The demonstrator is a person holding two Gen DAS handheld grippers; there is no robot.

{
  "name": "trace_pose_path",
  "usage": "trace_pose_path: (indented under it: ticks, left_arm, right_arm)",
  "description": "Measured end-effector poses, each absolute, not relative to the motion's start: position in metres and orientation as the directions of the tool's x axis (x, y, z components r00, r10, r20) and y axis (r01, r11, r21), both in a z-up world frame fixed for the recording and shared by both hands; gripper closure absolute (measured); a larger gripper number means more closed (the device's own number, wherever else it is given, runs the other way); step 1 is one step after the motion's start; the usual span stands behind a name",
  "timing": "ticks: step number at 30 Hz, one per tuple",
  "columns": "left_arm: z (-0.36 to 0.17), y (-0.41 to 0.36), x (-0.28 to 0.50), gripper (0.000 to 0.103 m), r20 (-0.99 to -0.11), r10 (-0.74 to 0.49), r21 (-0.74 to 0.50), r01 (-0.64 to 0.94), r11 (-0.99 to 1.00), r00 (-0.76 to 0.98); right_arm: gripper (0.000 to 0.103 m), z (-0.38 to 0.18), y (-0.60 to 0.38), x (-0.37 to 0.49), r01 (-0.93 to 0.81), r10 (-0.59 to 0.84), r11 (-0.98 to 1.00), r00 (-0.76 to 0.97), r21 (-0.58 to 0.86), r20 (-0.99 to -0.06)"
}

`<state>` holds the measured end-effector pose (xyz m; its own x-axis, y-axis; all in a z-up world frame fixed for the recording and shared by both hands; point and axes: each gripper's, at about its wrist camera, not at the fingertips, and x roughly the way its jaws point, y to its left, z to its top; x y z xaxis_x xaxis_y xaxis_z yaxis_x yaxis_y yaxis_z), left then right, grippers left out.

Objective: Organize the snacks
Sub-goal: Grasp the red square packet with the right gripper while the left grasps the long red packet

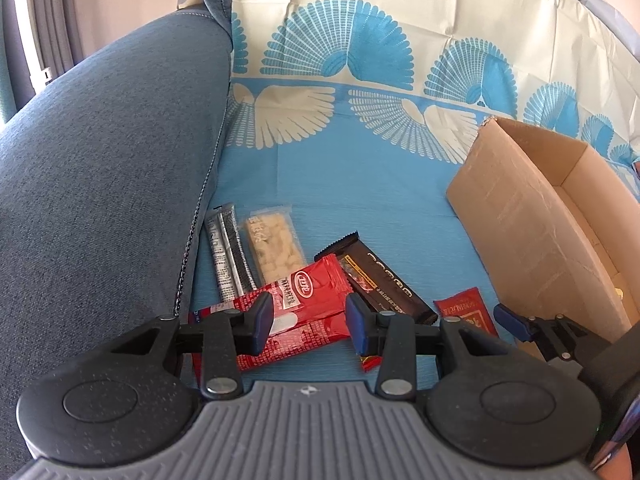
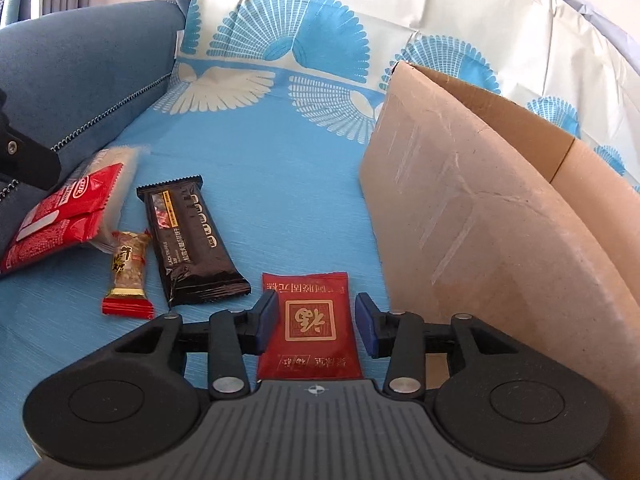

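Note:
My left gripper (image 1: 308, 322) is open, its fingers on either side of a big red snack pack (image 1: 304, 308), also in the right wrist view (image 2: 60, 220). My right gripper (image 2: 316, 322) is open around a small dark-red sachet (image 2: 310, 320), seen in the left wrist view (image 1: 464, 312) too. A black bar (image 2: 188, 236) lies between the two packs (image 1: 380, 280). A gold candy with red ends (image 2: 128, 276), a silver stick pack (image 1: 228, 256) and a clear cracker pack (image 1: 274, 246) lie nearby. An open cardboard box (image 2: 460, 200) stands at the right (image 1: 532, 216).
Everything lies on a blue and white patterned cloth (image 1: 360, 184) over a sofa seat. The blue sofa armrest (image 1: 100, 152) rises at the left. The right gripper's finger (image 1: 512, 320) shows in the left wrist view beside the box.

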<state>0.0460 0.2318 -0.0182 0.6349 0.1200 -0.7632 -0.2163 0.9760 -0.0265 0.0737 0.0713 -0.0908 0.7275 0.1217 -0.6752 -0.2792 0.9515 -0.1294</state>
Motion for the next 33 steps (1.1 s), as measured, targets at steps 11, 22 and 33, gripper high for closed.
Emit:
trace_pose_path:
  ticks: [11, 22, 33]
  left_arm:
    - [-0.02, 0.233, 0.048, 0.059, -0.767, 0.121, -0.019, -0.211, 0.977, 0.63]
    - [-0.019, 0.249, 0.048, 0.059, -0.764, 0.124, -0.07, -0.273, 0.959, 0.633]
    - [-0.025, 0.269, 0.057, 0.033, -0.796, 0.048, -0.197, -0.334, 0.922, 0.603]
  right_arm:
    - [0.024, -0.099, 0.056, 0.106, -0.23, 0.203, 0.971, 0.632, 0.068, -0.748]
    - [0.06, -0.092, 0.052, 0.098, -0.285, 0.298, 0.947, 0.604, 0.149, -0.739]
    - [0.059, -0.039, 0.037, 0.058, -0.537, 0.481, 0.819, 0.448, 0.203, -0.753]
